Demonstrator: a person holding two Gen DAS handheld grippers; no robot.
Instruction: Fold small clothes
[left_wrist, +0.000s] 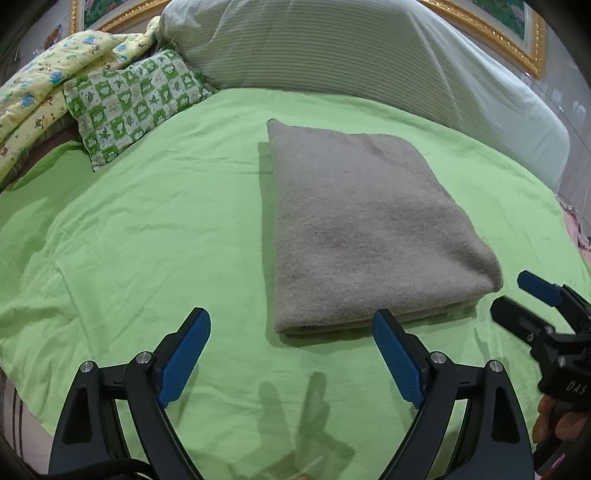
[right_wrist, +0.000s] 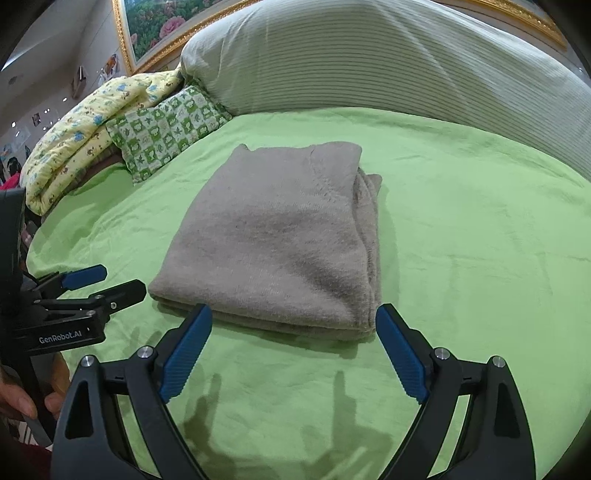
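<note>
So the gray cloth (left_wrist: 369, 229) is sitting folded into a thick rectangle, roughly in the middle of the bed, on a lime green sheet (left_wrist: 147, 240). In the right wrist view you can see its stacked layers along the right and near edges. The sheet is a bit wrinkled and carries shadows of the fingers near the bottom of both views.

Left gripper (left_wrist: 291, 350) has its blue-padded fingers spread wide, nothing between them, hovering just short of the cloth's near edge. Right gripper (right_wrist: 293, 347) is the same deal: fingers wide apart, empty, with the cloth's near edge just past the tips. Each gripper shows up at the edge of the other's view too, beside the cloth's near corner, not touching it.

Room stuff: a big striped pillow (right_wrist: 388, 62) runs along the far side of the bed. Off to the far left there's a small green-and-white checked pillow (left_wrist: 136, 99) with leaf prints, leaning against a yellow quilt (left_wrist: 40, 85) with little cartoon prints. Behind the pillow is a gold-framed picture (right_wrist: 147, 33) of flowers on the wall. A few small things hang on the wall at far left, too blurry to make out.
</note>
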